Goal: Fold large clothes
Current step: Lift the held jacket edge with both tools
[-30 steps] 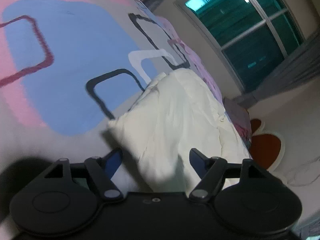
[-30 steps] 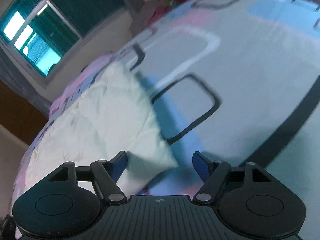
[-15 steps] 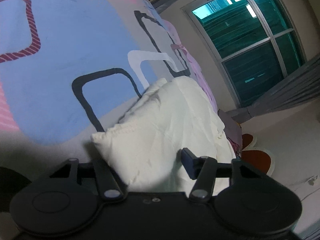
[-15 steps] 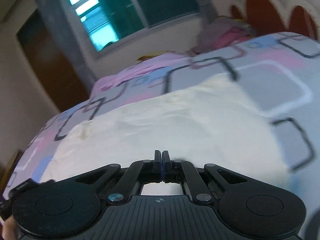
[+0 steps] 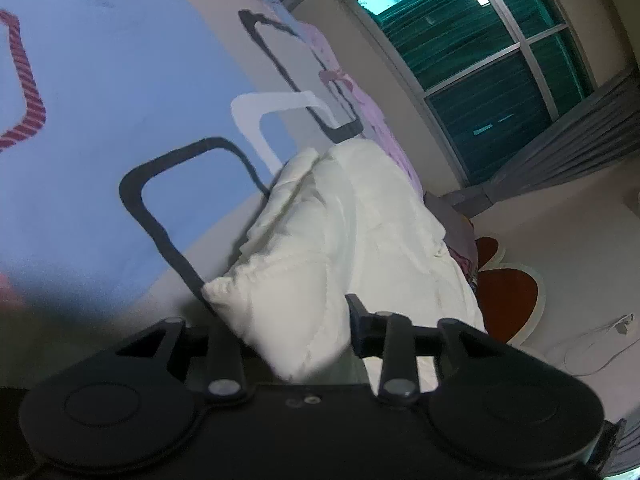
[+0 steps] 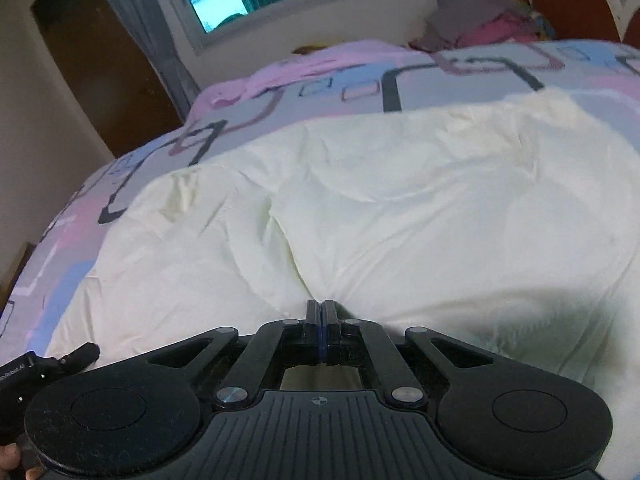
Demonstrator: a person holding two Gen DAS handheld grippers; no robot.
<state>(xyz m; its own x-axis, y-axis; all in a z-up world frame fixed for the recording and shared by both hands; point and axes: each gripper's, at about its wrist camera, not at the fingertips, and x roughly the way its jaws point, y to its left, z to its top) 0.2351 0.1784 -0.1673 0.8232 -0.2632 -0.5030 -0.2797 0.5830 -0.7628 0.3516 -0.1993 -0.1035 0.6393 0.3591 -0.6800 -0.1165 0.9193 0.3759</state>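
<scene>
Here, the moment is set out item by item.

Garment: a cream quilted jacket (image 6: 400, 208) is spread across a bed (image 5: 100, 100) covered in a sheet patterned with blue, pink and grey rounded rectangles; in the left wrist view one gathered, elasticated corner (image 5: 256, 276), probably a cuff or hem, is seen nearest the tool.

Right gripper (image 6: 322, 332): the fingers are pressed together, with cream fabric puckered into a crease at their tips, so the near edge of the jacket is judged to be pinched. A second ago these fingers were spread over a corner of the jacket; half a second ago they were already clenched.

Left gripper (image 5: 288, 332): the fingers are parted, with the gathered corner lying between them; only the right finger (image 5: 360, 328) is plainly visible, the left one being hidden behind the fabric. Compared with a second ago, the tool has been brought closer, so that the corner now sits deeper in the gap; contact with the pads cannot be confirmed.

Meaning for the task: one grasp is established and the second is being prepared; once both are held, the edge can be lifted and carried over for a fold.

Risk: the padded layers are thick and slippery, so a shallow pinch may be lost.

Surroundings: a window (image 5: 480, 72) and a dark door (image 6: 100, 60) are seen beyond the bed.
</scene>
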